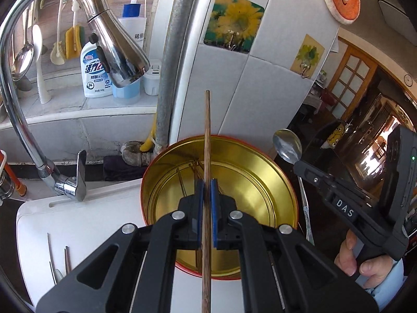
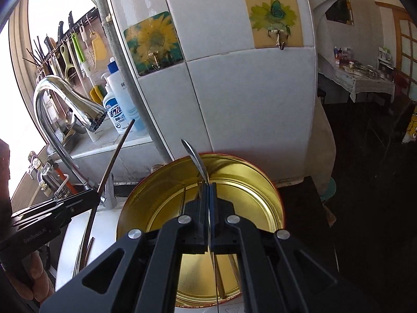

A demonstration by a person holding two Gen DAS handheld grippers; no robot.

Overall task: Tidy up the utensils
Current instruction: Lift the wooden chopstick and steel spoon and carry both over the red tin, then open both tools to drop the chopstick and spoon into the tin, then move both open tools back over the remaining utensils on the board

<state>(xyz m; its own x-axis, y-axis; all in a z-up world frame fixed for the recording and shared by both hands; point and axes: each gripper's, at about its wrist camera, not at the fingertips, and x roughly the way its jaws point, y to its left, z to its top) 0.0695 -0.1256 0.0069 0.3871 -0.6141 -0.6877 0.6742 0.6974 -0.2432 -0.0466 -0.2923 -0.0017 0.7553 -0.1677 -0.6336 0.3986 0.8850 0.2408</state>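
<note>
A round gold tin (image 1: 260, 182) with a red outside stands on a white board (image 1: 104, 214); it also shows in the right wrist view (image 2: 250, 182). Thin utensils lie inside it. My left gripper (image 1: 207, 182) is shut on a brown wooden chopstick (image 1: 207, 130) held upright over the tin. My right gripper (image 2: 208, 186) is shut on a metal spoon (image 2: 195, 159), bowl up, over the tin. The spoon (image 1: 286, 147) and right gripper (image 1: 302, 168) show at right in the left wrist view. The left gripper (image 2: 97, 191) and its chopstick (image 2: 117, 154) show at left in the right wrist view.
A chrome tap (image 1: 78, 26) arches over the left side. Several utensils (image 1: 58, 258) lie on the board at left. Detergent bottles (image 1: 95, 70) stand on the ledge behind. A white tiled wall (image 1: 234, 91) with sunflower hooks rises just behind the tin.
</note>
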